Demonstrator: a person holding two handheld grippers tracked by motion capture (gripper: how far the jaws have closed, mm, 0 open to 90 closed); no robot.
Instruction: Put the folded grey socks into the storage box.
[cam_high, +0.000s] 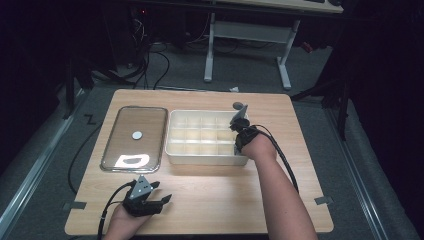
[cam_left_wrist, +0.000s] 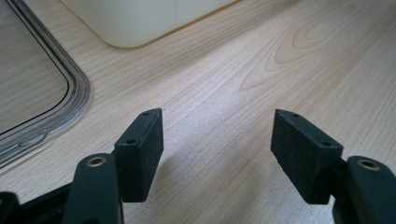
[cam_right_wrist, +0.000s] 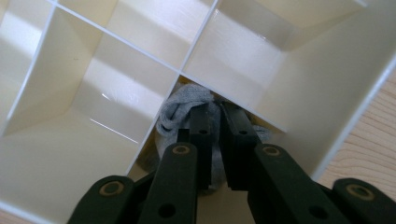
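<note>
A white box (cam_high: 200, 155) divided into several compartments stands mid-table. My right gripper (cam_high: 239, 132) reaches down into a compartment at its right end. In the right gripper view the jaws (cam_right_wrist: 215, 112) are shut on a bunched grey cloth (cam_right_wrist: 180, 109) that lies in the corner of that compartment, against the box's dividers (cam_right_wrist: 299, 88). My left gripper (cam_high: 162, 192) rests low near the table's front left, open, with nothing between its jaws (cam_left_wrist: 217, 140) but bare wood.
A clear flat lid (cam_high: 140, 120) lies left of the box, with a small white round piece (cam_high: 137, 134) on it; its corner (cam_left_wrist: 74, 93) and the box's wall (cam_left_wrist: 140, 18) lie ahead of my left gripper. A small grey thing (cam_high: 239, 105) sits behind the box.
</note>
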